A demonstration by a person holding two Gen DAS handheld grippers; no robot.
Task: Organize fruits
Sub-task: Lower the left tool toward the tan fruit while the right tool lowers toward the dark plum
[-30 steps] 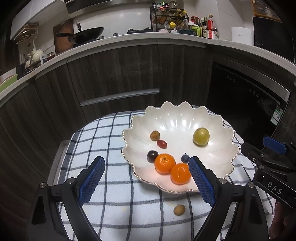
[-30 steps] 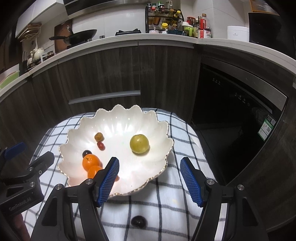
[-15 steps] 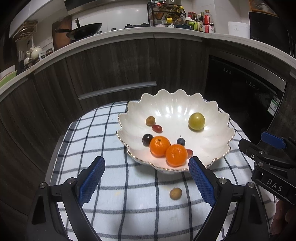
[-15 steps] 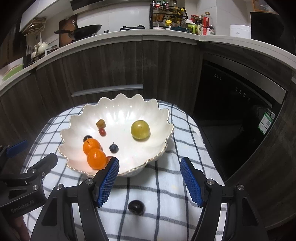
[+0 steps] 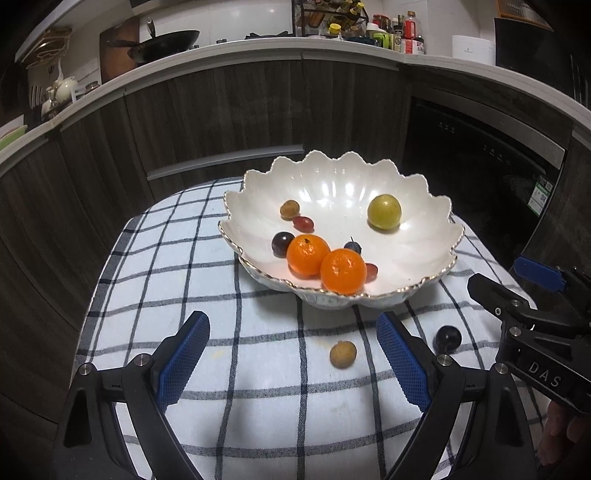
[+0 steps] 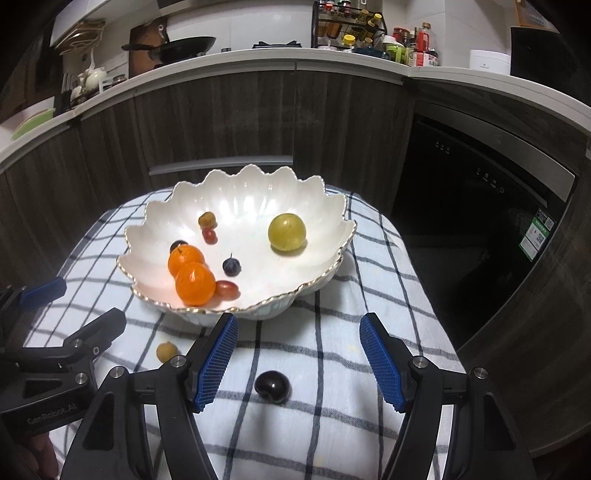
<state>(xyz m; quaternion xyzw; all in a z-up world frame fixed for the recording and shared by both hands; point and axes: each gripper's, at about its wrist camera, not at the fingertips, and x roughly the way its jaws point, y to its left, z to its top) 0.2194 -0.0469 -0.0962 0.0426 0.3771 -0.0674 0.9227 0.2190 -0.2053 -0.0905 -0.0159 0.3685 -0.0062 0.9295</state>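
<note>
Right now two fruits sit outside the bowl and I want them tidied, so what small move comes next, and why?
Probably lower the open right claw onto the dark round fruit on the checked cloth. It lies between that claw's blue pads, nearer than the white scalloped bowl. The small tan fruit could then go to the open left claw.

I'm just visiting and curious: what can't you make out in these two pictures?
- Dark grape, right view: mostly behind an orange.
- Bottle labels on the counter, left view: too small to read.
- Cloth near edge, both views: cut off by the frame and the grippers' arms.
</note>
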